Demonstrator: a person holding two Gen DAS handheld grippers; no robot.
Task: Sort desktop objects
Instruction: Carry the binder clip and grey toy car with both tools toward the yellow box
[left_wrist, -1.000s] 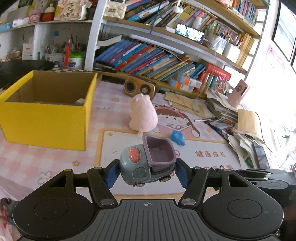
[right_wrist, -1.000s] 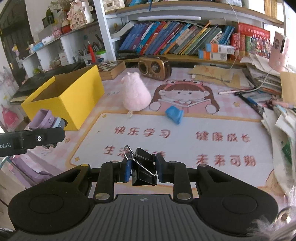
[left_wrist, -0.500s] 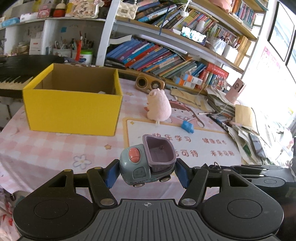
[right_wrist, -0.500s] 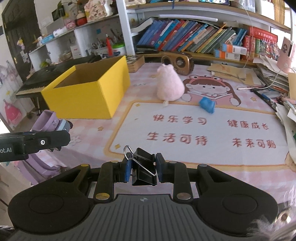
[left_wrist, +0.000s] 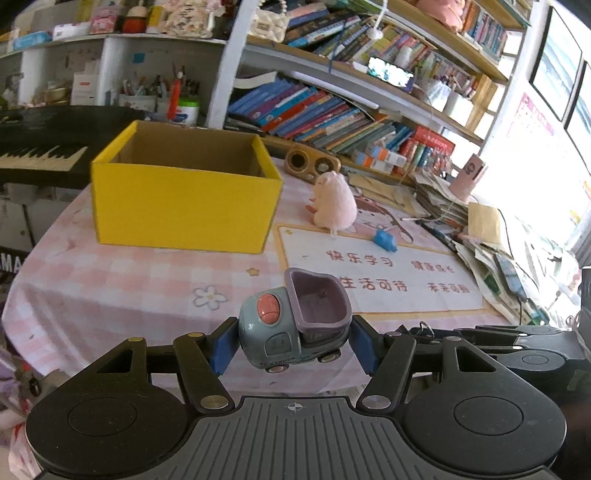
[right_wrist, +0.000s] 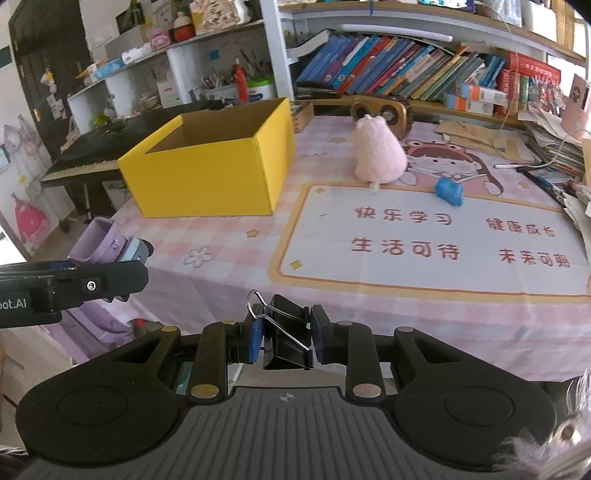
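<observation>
My left gripper (left_wrist: 293, 349) is shut on a small toy dump truck (left_wrist: 291, 325) with a grey-green cab, a coral button and a purple tipper. It hangs off the near edge of the table. My right gripper (right_wrist: 284, 341) is shut on a black binder clip (right_wrist: 286, 338) with wire handles, also short of the table edge. The left gripper and its truck (right_wrist: 107, 245) show at the left of the right wrist view. An open yellow cardboard box (left_wrist: 184, 192) stands at the table's far left. A pink plush toy (left_wrist: 332, 205) and a small blue object (left_wrist: 384, 240) lie beyond the printed mat.
A pink checked cloth (left_wrist: 110, 280) covers the table, with a printed mat (right_wrist: 424, 236) on its right half. A wooden speaker (left_wrist: 312, 164), bookshelves and paper stacks (left_wrist: 443, 206) line the back and right. A piano keyboard (right_wrist: 88, 158) stands left of the table.
Both grippers have drawn back from the table with their loads still gripped. The box, plush and mat now look smaller and farther away, and the table's near edge has come into view.
</observation>
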